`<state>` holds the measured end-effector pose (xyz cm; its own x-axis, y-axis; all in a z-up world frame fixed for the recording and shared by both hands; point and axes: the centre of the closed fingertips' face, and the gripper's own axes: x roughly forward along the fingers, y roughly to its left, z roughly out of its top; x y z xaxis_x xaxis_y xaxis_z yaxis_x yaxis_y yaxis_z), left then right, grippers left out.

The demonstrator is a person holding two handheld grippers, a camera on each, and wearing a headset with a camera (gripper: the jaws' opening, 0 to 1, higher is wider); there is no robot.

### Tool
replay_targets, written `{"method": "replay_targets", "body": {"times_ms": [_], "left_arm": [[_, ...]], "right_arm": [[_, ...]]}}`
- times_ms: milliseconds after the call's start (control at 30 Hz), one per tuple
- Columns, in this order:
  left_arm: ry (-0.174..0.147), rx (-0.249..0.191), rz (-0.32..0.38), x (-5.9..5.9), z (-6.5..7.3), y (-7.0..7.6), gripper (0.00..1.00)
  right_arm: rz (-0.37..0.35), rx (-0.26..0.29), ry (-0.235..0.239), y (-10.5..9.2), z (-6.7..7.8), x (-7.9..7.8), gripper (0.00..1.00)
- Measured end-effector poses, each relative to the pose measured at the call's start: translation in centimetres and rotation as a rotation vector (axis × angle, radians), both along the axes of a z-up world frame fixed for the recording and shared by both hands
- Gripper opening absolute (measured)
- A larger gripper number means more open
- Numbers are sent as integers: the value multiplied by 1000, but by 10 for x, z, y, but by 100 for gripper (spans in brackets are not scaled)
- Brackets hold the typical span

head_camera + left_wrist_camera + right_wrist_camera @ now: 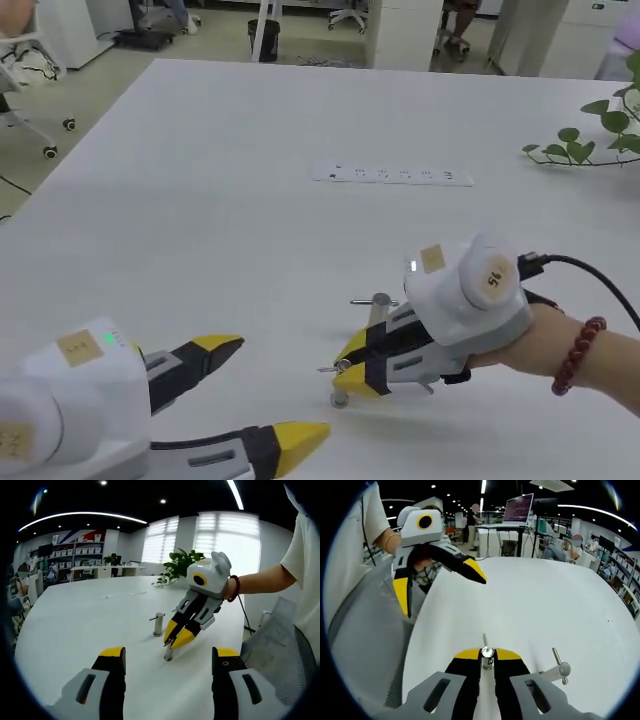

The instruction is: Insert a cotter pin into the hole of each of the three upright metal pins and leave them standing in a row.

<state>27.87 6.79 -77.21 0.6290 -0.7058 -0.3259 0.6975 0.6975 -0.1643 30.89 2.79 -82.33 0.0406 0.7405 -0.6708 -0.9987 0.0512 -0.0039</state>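
Standing on the white table [250,200], two upright metal pins are seen beside the right gripper [350,366]. The far metal pin [381,306] is placed just beyond that gripper's body, and a first cotter pin [360,301] is passed crosswise through its top, with an end showing on each side. The near metal pin [340,397] is set a little nearer and to the left, close to the far one, its foot on the table just below the gripper's yellow tips.

The right gripper is held from the right by a hand [540,345] with a bead bracelet [578,352] at the wrist, and a black cable [590,270] is led away from it. Its jaws are drawn together at the head of the near metal pin. In the right gripper view the pin's round top is seen between the tips, and a thin second cotter pin [484,640], on which the jaws appear to be closed, is seen projecting beyond them. How far it is seated in the hole cannot be told.

The left gripper [258,390] is held at the near left, well apart from both metal pins, with its jaws spread wide and nothing between them.

A power strip [392,175] is laid flat farther back on the table, and a leafy plant [600,135] is seen at the far right edge.
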Motion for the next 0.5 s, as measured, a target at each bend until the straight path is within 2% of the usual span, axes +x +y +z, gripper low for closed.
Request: {"method": "replay_targets", "body": {"times_ms": [167,500], "left_arm": [[7,10,5,-2,-2,3,69],[0,10,24,-3,0,7,69]], "right_arm": [[-10,1,-12,2,2,3,9],[-30,24,-36,16,15,18,9]]}}
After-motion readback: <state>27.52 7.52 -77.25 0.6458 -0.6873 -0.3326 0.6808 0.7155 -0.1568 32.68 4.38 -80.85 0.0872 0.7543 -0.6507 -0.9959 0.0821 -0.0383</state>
